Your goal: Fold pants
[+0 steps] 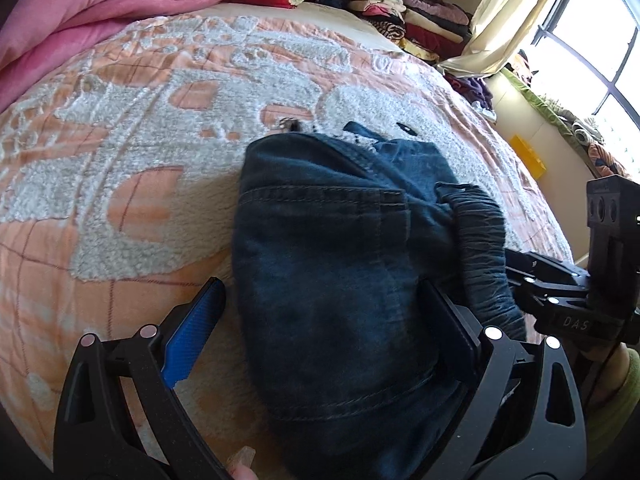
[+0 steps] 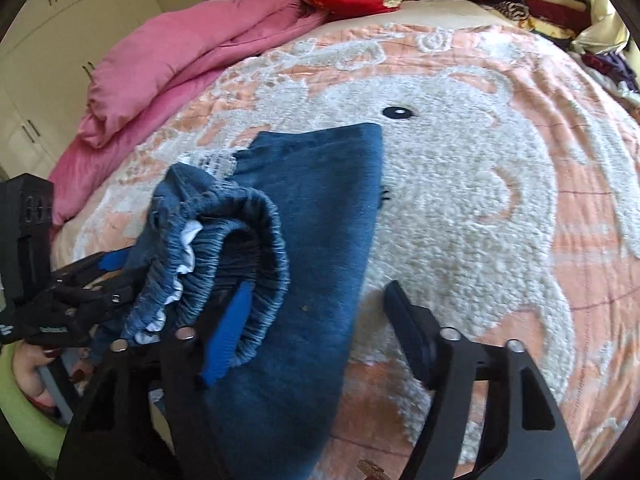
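Note:
Dark blue denim pants (image 1: 332, 264) lie bunched on a peach and white fleece bedspread (image 1: 120, 128). My left gripper (image 1: 324, 312) is open, its fingers on either side of the pants' seat with a back pocket showing. The elastic waistband (image 1: 480, 240) curls up at the right. In the right wrist view the pants (image 2: 320, 240) stretch away from me and the waistband (image 2: 224, 240) loops over my left finger (image 2: 228, 336). My right gripper (image 2: 316, 320) is open around the fabric. The left gripper (image 2: 72, 300) shows at the far left.
A pink duvet (image 2: 180, 52) is heaped along the bed's left side. Stacks of folded clothes (image 1: 416, 12) sit at the far edge by a curtain (image 1: 508, 12) and window. A yellow box (image 1: 528, 156) stands off the bed's right side.

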The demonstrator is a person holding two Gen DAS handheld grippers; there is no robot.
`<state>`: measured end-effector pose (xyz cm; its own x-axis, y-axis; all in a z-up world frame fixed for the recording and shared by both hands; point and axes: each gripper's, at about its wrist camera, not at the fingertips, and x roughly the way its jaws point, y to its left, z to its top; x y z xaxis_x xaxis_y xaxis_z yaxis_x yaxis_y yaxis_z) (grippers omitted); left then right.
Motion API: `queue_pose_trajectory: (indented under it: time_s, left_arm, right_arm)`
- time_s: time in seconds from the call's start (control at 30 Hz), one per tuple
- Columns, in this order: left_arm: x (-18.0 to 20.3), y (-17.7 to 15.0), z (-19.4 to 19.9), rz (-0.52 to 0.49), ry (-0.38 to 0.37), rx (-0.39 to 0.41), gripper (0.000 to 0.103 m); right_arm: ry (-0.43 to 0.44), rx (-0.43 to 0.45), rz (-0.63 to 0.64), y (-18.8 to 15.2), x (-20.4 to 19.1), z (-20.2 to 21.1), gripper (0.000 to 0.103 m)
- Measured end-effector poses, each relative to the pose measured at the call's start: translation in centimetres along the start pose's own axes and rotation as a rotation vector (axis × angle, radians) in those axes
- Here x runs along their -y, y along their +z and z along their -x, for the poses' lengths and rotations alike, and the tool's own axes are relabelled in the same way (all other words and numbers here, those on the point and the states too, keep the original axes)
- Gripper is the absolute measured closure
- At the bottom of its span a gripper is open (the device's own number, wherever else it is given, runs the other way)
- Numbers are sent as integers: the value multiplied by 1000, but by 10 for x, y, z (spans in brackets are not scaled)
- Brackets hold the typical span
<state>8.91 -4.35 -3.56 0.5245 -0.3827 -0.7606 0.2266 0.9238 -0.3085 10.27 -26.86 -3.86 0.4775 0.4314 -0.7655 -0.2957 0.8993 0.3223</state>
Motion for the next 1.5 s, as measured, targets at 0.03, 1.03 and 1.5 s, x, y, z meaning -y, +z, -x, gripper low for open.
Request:
queue_pose_trajectory:
  time_s: [0.03,1.03,1.5]
  left_arm:
    - [3,0,-1,-4,-16,1,25]
    - [8,87,10,-47,12,127,66]
    - [-4,85,-18,-41,61,71,55]
  right_arm:
    - [7,1,2,1,-1,-1,39]
    - [75,136,169,93,-42,1,82]
    - [-41,89,116,88,-17,-25,63]
